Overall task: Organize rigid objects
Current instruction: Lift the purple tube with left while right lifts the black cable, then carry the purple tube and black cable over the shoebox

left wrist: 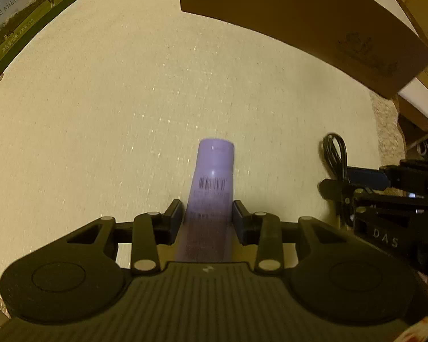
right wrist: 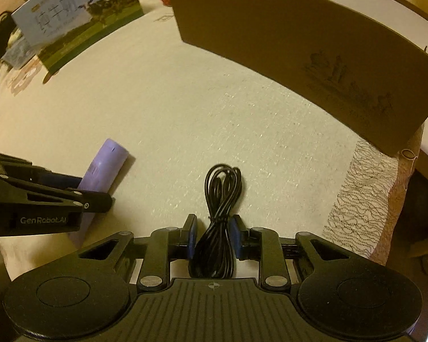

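Observation:
A purple tube (left wrist: 214,168) with a barcode sits between the blue pads of my left gripper (left wrist: 207,215), which is shut on it; the tube's capped end points out over the cream tablecloth (left wrist: 128,99). The right wrist view shows the same tube (right wrist: 108,162) slanting out of the left gripper (right wrist: 97,189) at the left. A tied bundle of black cable (right wrist: 222,193) is pinched between the pads of my right gripper (right wrist: 213,228). In the left wrist view its loop (left wrist: 333,151) sticks out past the right gripper (left wrist: 336,178) at the right edge.
A brown cardboard box (right wrist: 271,42) stands at the back right, its wall facing both grippers. A milk carton case (right wrist: 80,20) printed with cows stands at the back left. A lace-patterned cloth (right wrist: 362,199) hangs over the table's right edge.

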Demonstrator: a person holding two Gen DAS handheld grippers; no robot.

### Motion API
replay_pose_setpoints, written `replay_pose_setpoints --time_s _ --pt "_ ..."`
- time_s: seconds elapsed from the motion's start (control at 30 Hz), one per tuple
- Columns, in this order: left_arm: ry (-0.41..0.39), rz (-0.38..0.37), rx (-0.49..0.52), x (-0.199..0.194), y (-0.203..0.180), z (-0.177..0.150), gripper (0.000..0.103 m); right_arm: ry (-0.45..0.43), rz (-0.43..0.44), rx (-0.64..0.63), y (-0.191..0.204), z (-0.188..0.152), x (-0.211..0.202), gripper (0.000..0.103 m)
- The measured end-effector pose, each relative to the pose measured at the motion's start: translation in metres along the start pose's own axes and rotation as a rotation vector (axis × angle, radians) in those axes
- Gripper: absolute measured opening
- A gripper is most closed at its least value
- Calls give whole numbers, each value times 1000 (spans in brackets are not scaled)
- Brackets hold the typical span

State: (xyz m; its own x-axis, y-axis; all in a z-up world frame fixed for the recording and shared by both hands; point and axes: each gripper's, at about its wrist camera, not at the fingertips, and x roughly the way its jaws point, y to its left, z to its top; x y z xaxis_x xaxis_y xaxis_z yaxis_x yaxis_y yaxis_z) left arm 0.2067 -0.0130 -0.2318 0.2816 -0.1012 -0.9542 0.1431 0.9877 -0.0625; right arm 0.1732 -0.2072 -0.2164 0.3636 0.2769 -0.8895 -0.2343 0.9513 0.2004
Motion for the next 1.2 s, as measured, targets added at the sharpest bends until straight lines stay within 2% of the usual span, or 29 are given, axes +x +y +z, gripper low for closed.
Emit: replay_pose_setpoints --time_s 0.07,0.43,0.6,0.77,1.2 --pt "7 7 -1 3 -1 4 33 -3 2 9 0 4 2 28" --pt "14 38 20 5 -10 6 30 -4 -32 -22 8 4 10 27" --pt "11 48 29 6 -14 5 29 -2 -38 -30 9 3 10 22" --pt "6 53 36 6 -17 5 29 3 -30 -20 5 4 9 13" --pt "-8 61 47 1 -20 3 29 8 4 25 -6 6 1 12"
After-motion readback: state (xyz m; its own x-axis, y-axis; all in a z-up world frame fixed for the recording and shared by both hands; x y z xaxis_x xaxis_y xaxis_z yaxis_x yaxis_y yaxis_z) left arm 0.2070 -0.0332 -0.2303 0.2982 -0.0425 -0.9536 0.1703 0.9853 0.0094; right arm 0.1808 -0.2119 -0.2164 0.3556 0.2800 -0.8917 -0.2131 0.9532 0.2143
